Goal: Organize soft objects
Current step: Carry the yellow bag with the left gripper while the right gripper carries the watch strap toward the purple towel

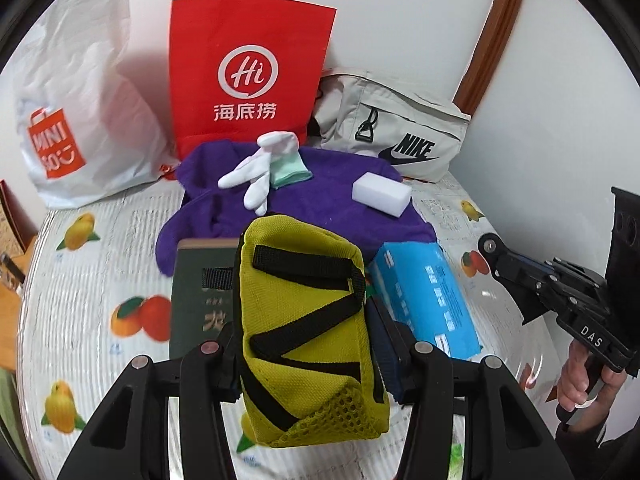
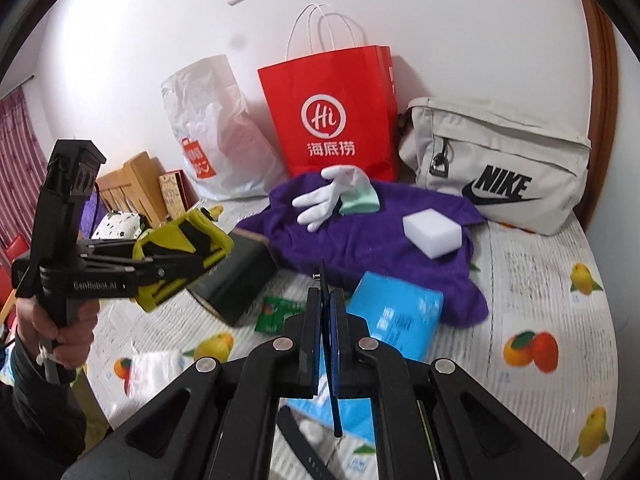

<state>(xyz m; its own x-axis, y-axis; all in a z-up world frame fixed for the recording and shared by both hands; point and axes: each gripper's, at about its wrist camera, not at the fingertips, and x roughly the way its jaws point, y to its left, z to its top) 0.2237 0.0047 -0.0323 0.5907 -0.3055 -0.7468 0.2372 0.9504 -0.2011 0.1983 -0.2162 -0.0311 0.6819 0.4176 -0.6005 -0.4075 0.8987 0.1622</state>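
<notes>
bags [image 2: 332, 120] behind purple cloth [image 2: 360, 240] bearing glove [image 2: 320, 200], sponge [image 2: 434, 232]

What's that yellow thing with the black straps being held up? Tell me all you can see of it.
The yellow pouch is a small soft bag of woven yellow-green fabric, crossed by black webbing straps, with a mesh panel at its lower end. The left gripper is clamped on its sides and holds it in the air above the fruit-print tablecloth, in front of the purple cloth. In the right wrist view it looks squashed and tilted between the fingers. Nothing but the gripper appears to touch it.
</notes>
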